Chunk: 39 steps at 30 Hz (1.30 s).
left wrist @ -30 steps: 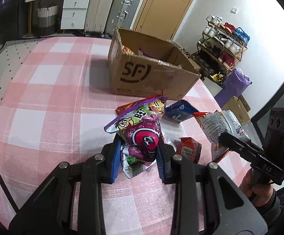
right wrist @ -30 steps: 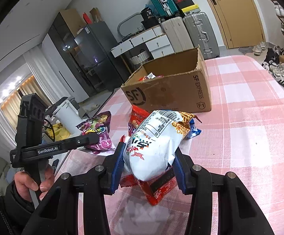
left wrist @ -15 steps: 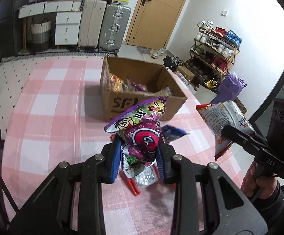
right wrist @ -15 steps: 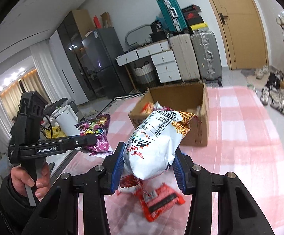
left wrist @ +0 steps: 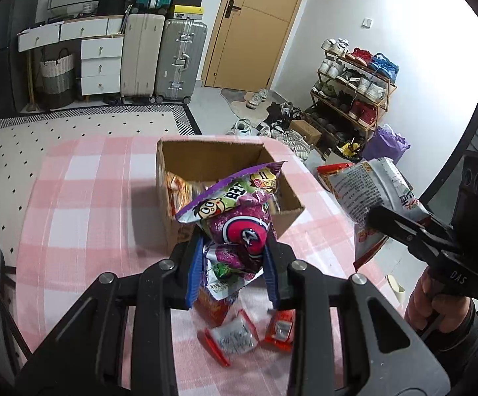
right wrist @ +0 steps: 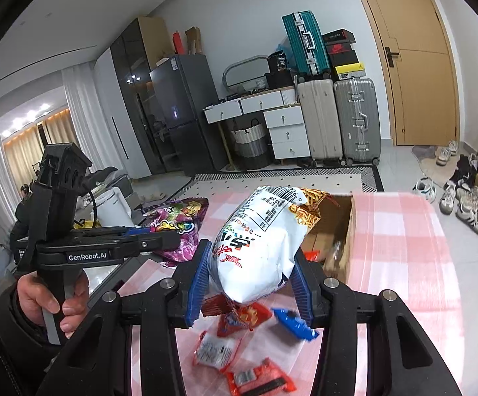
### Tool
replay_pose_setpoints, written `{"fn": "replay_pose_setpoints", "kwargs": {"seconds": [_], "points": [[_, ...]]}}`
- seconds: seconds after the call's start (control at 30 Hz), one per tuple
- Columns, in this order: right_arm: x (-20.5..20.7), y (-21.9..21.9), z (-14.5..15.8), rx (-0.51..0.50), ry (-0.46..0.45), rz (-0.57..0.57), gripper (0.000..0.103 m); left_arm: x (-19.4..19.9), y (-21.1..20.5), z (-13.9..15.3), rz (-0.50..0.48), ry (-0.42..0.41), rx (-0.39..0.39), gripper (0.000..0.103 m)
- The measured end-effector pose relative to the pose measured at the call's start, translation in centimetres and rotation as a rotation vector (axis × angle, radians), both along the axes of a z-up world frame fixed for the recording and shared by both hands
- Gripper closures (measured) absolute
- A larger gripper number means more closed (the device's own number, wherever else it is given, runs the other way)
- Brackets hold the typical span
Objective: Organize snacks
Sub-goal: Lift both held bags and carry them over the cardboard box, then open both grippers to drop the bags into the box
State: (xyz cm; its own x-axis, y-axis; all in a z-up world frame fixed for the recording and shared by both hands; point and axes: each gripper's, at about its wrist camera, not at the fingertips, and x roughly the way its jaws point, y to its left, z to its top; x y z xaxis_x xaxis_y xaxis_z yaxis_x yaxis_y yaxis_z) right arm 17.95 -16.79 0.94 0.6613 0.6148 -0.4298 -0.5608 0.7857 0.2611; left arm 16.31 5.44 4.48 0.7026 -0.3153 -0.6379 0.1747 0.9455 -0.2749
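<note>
My left gripper (left wrist: 234,265) is shut on a purple snack bag (left wrist: 239,224) and holds it in the air in front of the open cardboard box (left wrist: 169,204). My right gripper (right wrist: 250,283) is shut on a white chip bag (right wrist: 258,247), also raised, near the box (right wrist: 352,231). The white bag (left wrist: 367,194) shows at the right of the left wrist view. The purple bag (right wrist: 176,227) shows at the left of the right wrist view. The box holds several snacks.
Small red packets (left wrist: 235,340) (right wrist: 262,382), a red bag (right wrist: 245,316) and a blue packet (right wrist: 293,323) lie on the pink checked tablecloth (left wrist: 83,211) below the grippers. Suitcases, drawers and a shoe rack stand beyond the table.
Both grippers have lifted their bags higher above the table. The box now sits lower in view and I see into its opening.
</note>
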Motion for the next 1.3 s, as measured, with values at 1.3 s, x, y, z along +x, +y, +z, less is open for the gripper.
{"fn": "replay_pose_setpoints", "kwargs": {"seconds": [1.3], "points": [[17.7,3.7,-1.3,-0.13,0.087,-0.039,0.057,20.4,-3.6,-7.7,-0.028,0.168,-0.031,0.075]]}}
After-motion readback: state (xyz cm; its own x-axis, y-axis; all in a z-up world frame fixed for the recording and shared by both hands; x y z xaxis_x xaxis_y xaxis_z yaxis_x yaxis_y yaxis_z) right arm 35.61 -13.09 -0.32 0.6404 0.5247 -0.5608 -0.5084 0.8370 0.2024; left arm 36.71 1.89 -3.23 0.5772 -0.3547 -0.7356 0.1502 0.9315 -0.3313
